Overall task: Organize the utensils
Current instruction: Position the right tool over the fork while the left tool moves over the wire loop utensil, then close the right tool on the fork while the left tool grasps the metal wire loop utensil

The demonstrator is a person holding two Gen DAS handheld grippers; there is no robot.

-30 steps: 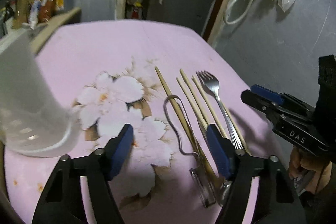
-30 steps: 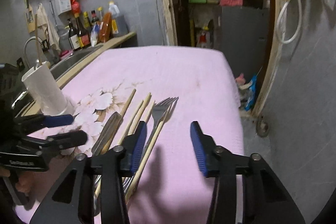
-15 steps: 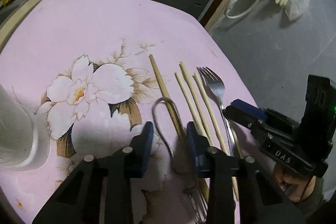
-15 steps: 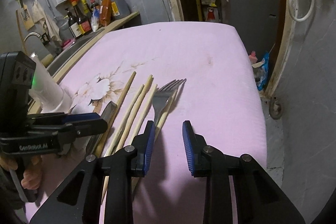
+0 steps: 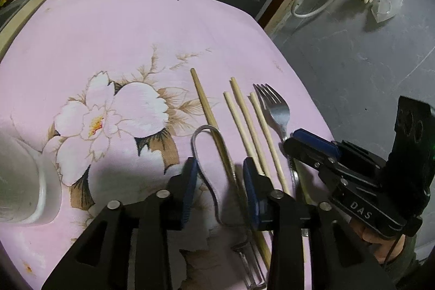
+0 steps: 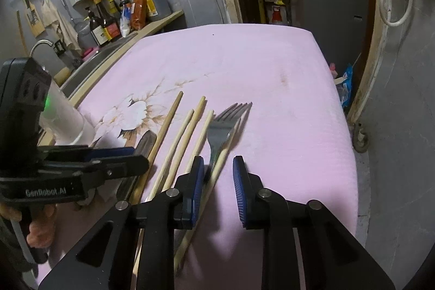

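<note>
Our left gripper (image 5: 218,181), jaws parted, straddled the peeler (image 5: 214,175) handle, which ran lengthwise away; right gripper (image 6: 217,181) gaped empty.

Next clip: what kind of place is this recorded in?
Most likely a home kitchen, somewhat makeshift. Sauce and oil bottles crowd a counter beside a sink faucet, and a fork and chopsticks lie on a pink flowered table cover.

I see a pink surface (image 5: 108,26) printed with white flowers (image 5: 114,113), pale wooden chopsticks (image 5: 244,116), a silver fork (image 5: 277,110), a white cup (image 6: 68,121), and blue pads (image 6: 197,181) on my black tools.
</note>
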